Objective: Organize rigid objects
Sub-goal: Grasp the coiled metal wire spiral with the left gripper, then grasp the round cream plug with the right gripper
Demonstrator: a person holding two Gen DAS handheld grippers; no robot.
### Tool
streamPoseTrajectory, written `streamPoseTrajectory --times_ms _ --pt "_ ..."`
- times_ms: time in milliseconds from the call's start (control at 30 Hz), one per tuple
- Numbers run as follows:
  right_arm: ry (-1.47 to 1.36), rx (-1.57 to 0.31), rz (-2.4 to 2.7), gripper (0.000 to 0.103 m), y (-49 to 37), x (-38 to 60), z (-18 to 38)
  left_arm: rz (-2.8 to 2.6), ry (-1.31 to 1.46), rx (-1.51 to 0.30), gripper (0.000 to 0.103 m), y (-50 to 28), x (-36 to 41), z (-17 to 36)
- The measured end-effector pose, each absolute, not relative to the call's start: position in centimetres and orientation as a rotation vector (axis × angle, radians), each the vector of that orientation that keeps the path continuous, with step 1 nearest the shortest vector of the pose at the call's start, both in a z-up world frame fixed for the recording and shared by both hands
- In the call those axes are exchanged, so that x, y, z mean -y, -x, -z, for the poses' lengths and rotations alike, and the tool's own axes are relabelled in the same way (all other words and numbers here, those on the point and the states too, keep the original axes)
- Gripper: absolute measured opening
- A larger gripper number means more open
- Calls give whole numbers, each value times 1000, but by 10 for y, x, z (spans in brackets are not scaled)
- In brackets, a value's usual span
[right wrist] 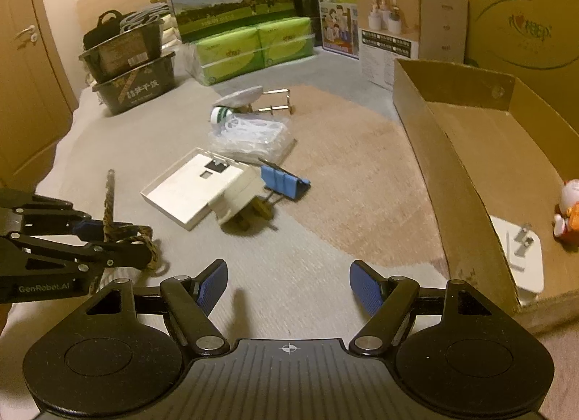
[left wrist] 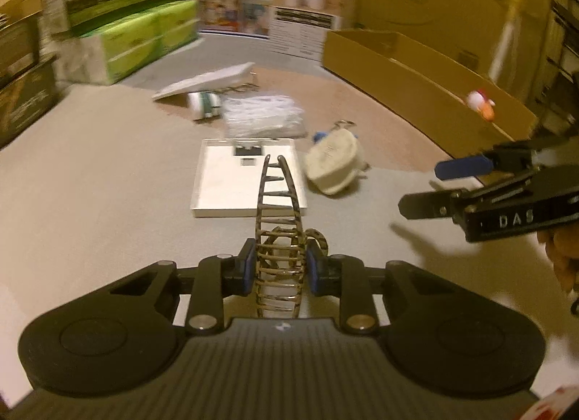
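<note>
Left claw [left wrist: 278, 268] clamps patterned toothed hair clip [left wrist: 277, 210], probably plastic; right claw [right wrist: 288, 289] gapes empty; cardboard box [right wrist: 452, 152] interior seen only from right wrist.

left gripper [left wrist: 278, 268]: fingers closed on hair claw [left wrist: 278, 217] | right gripper [right wrist: 288, 288]: fingers spread apart, nothing between

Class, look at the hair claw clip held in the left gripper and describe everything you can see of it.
The hair claw clip is a long, curved piece, apparently plastic, with a brown-and-black tortoiseshell pattern. Its two arched sides carry rows of interlocking teeth and meet at a narrow tip pointing forward. The left gripper is shut on it, a blue pad on each side, holding it above the grey surface. Nothing else appears to touch it.
</note>
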State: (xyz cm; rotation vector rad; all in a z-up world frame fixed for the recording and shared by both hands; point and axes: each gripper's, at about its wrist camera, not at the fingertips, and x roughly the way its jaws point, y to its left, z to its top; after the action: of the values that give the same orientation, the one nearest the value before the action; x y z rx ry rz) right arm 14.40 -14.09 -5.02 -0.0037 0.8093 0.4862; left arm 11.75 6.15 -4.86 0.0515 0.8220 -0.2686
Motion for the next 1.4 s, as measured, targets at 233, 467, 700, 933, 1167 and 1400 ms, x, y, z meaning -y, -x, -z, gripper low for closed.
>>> streamPoseTrajectory --times_ms 233,467,700,933,1167,1400 --pt "93 -748 -561 74 -157 117 49 184 -7 -787 24 -118 -72 38" --pt "214 -676 -649 67 -175 91 52 167 4 -758 24 -124 -75 30" --pt "337 -670 -718 51 -188 73 65 160 9 -766 24 -129 -73 34" --pt "368 -662 -724 48 -183 74 64 162 13 -771 24 -127 -71 35" --pt "274 -684 -676 47 -165 93 56 160 21 -768 24 -120 -66 31" --pt "129 -714 -611 47 -141 123 40 150 25 -761 24 -104 -52 20"
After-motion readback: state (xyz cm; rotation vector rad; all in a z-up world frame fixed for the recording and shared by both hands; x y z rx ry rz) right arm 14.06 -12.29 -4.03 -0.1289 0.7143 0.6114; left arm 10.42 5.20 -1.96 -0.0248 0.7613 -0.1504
